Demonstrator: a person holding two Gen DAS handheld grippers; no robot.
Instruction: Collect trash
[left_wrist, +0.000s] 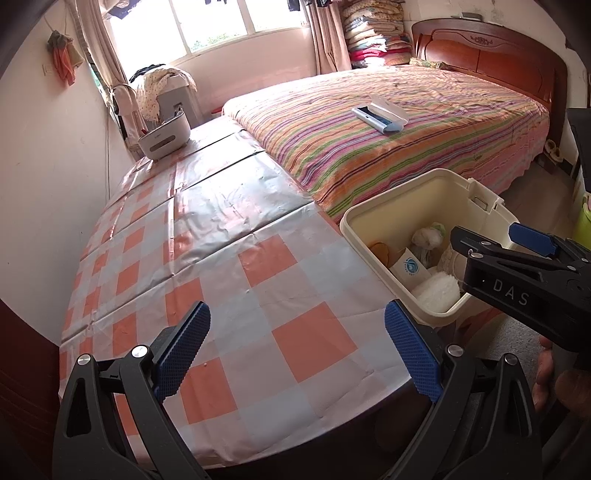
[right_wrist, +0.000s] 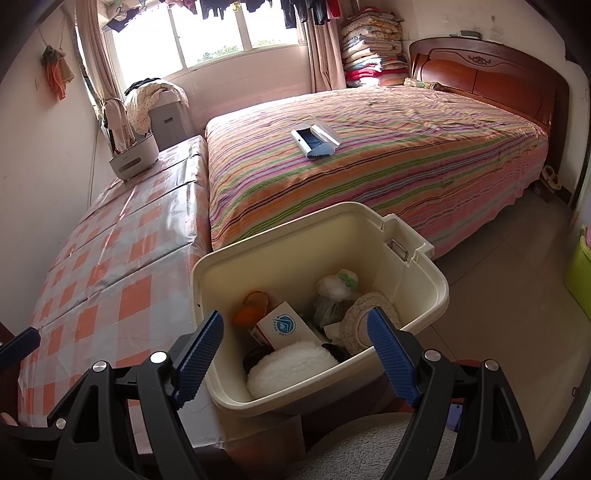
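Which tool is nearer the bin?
Right. The right tool hangs open over the bin; the left tool, also open, sits over the checked table beside it.

Blown-out window (left_wrist: 207, 26) backlight, fisheye edges.

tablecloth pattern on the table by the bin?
Orange-and-pale-grey checked glossy plastic tablecloth, seen best in the left wrist view.

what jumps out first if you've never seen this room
The cream bin beside the checkered table, holding a carton, a fluffy white pad and other scraps. Behind it, the striped bed fills the room, with a small blue and white case lying open on it. Both tools, left and right, are open and empty.
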